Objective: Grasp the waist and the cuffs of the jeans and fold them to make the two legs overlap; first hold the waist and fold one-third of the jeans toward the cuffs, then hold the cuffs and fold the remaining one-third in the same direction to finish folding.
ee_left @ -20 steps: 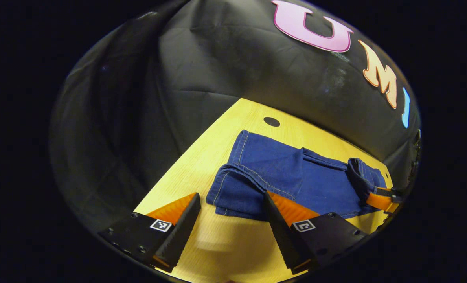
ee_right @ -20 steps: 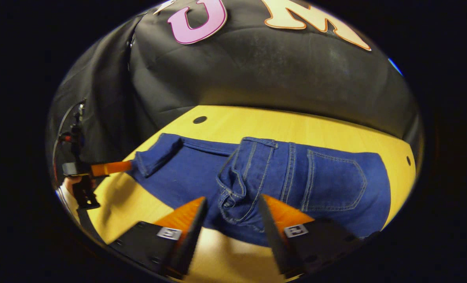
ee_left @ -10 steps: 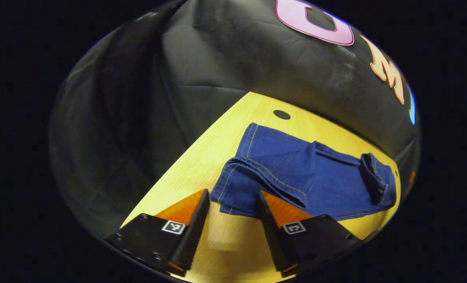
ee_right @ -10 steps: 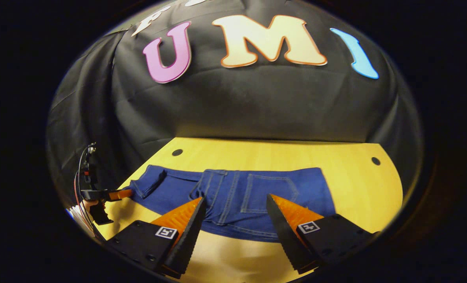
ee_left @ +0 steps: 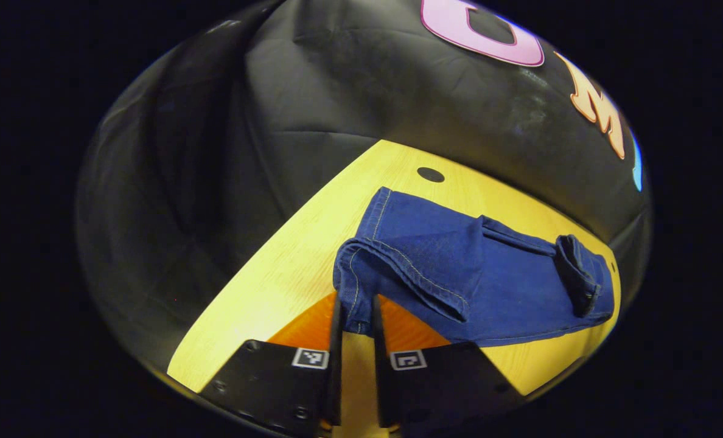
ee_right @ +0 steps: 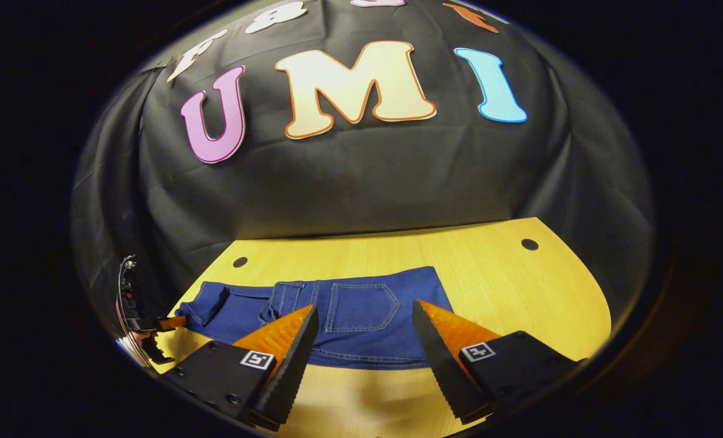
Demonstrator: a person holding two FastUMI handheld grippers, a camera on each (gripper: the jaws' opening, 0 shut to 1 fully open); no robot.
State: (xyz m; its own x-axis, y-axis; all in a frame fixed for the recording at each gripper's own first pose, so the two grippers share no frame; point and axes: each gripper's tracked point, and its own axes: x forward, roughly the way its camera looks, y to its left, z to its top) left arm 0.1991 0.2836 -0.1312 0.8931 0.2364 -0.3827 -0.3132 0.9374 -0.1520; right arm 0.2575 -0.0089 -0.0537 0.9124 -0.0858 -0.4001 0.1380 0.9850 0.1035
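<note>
Fingers of the left gripper (ee_left: 355, 316) were clamped on the cuffs (ee_left: 352, 286) at 12 o'clock; the right gripper (ee_right: 364, 340) was held open, clear of the jeans (ee_right: 337, 316) spread on the table (ee_right: 520, 292). Denim was judged heavy, limp; doubled hems were best gripped.

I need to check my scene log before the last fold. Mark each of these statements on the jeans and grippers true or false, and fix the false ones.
1. The left gripper is shut on the jeans at the cuff end. True.
2. The right gripper holds the waist. False: its jaws stand wide open, back from the jeans.
3. The waist third is already folded over, back pocket up. True.
4. The jeans hang off the table. False: they lie wholly on it.
5. The table top has round holes. True.
</note>
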